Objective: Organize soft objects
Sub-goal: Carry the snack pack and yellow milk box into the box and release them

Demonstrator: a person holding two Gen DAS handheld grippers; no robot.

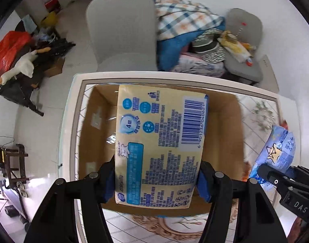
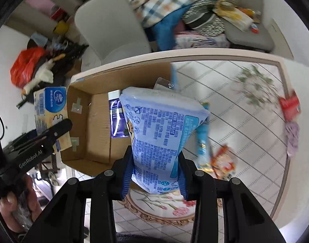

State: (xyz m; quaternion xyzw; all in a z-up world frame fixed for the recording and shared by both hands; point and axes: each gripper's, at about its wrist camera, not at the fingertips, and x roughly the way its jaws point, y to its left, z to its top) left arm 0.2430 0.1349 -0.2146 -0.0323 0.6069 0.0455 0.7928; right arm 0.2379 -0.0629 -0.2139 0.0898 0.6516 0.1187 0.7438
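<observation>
Behind our patterned table (image 1: pixel 255 109) sat grey chairs (image 1: pixel 122 30); only the right view showed snack packets (image 2: pixel 223 162) at lower right, while our left gripper (image 1: pixel 156 178) pinched a yellow tissue pack (image 1: pixel 160 141) over the box (image 1: pixel 225 109) and our right gripper (image 2: pixel 154 174) squeezed a blue pack (image 2: pixel 160 133).

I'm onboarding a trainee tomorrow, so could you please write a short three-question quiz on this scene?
1. True or false: the left gripper holds the cream-yellow plastic tissue pack.
2. Which gripper holds the pale blue plastic tissue pack? A left, B right, C neither.
3. Fill in: both packs hang above the white patterned table, where an open brown ______ box sits.

Key: 1 true; 2 B; 3 cardboard.
</observation>
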